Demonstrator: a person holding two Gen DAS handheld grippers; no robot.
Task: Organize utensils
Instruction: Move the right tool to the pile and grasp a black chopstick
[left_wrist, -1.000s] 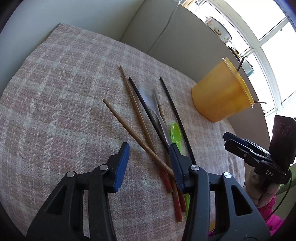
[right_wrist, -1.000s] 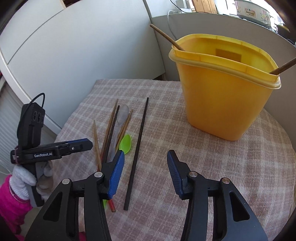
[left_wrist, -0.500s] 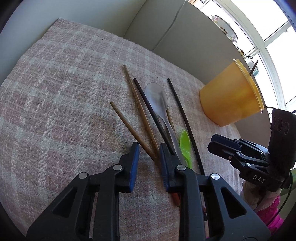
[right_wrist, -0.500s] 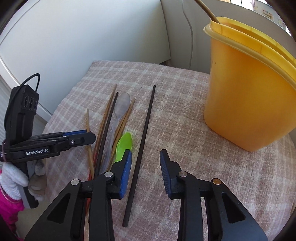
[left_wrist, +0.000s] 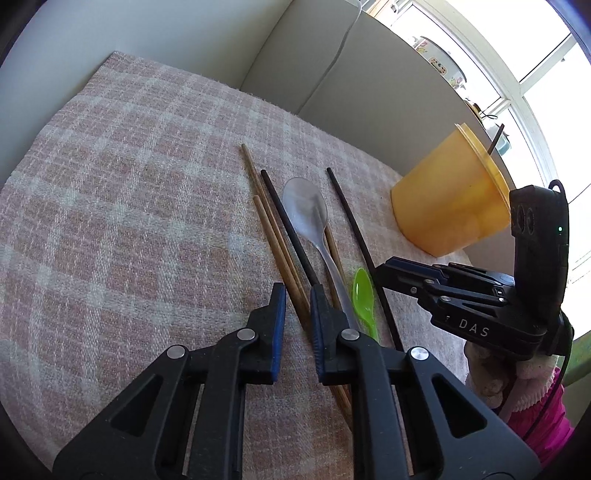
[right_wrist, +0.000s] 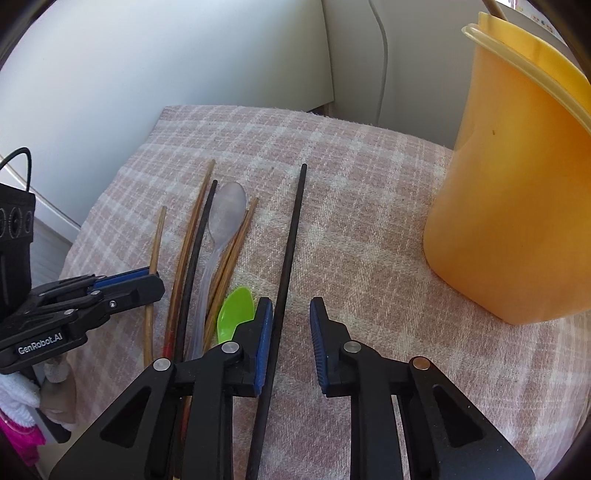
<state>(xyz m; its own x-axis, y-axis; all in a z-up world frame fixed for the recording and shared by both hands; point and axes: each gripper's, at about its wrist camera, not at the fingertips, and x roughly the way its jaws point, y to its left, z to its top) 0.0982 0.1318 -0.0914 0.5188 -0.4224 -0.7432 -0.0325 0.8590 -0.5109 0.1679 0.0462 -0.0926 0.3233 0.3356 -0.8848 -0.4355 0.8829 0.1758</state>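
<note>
left wrist view: jaws closing on chopsticks

left gripper (left_wrist: 297, 295) jaws have just been closing around brown chopsticks (left_wrist: 275, 236), left of the tub (left_wrist: 448, 206). right gripper (right_wrist: 291, 312) jaws, also closing, straddle the black chopstick (right_wrist: 290, 243), not yet clamped.

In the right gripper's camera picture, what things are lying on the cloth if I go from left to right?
Left hand-held gripper → brown chopsticks → black chopstick → clear spoon → green spoon → lone black chopstick → yellow tub.
</note>
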